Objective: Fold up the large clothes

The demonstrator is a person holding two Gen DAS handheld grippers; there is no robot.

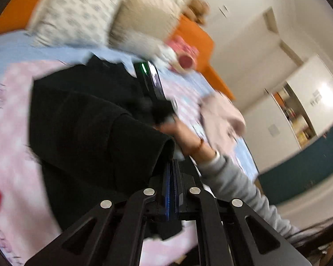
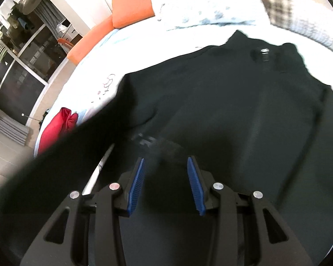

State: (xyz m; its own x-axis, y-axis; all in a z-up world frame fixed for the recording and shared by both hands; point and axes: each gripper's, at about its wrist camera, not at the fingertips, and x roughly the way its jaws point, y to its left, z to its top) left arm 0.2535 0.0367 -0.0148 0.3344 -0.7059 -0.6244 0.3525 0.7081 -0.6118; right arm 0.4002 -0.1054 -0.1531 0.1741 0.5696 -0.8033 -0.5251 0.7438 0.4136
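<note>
Your black jacket (image 2: pixel 233 102) lies spread on the bed (image 2: pixel 126 44), collar toward the pillows (image 1: pixel 77 15), zip line running down its middle in the right wrist view. One sleeve (image 2: pixel 82 137) is lifted off the body of the garment and crosses the lower left of that view as a dark blurred band. In the left wrist view the same sleeve's cuff (image 1: pixel 162 148) sits at the tips of your left tool (image 1: pixel 173 168).

Left tool: the blue pads (image 1: pixel 168 190) are pressed together, with the cuff's fabric pinched at their tips. Recorded as holding the sleeve. The view is heavily blurred and tilted.

Right tool (image 2: pixel 166 161): pads stand apart at a moderate width, nothing between them. It hangs above the lower front of the jacket, pointing down at the fabric; contact with the cloth cannot be confirmed.

Your right forearm in a grey sleeve (image 1: pixel 233 184) shows in the left wrist view, wrist bare, hand (image 1: pixel 173 128) around the handle of the right tool's body (image 1: pixel 153 84).

Surroundings: pink patterned bedcover (image 1: pixel 13 102) under the jacket, a light pink garment (image 1: pixel 224 115) lying further along the bed, a red item (image 2: pixel 57 126) at the bed's edge, an orange headboard (image 2: pixel 131 6) behind the pillows, and a white wardrobe (image 1: pixel 250 51) against the wall.
</note>
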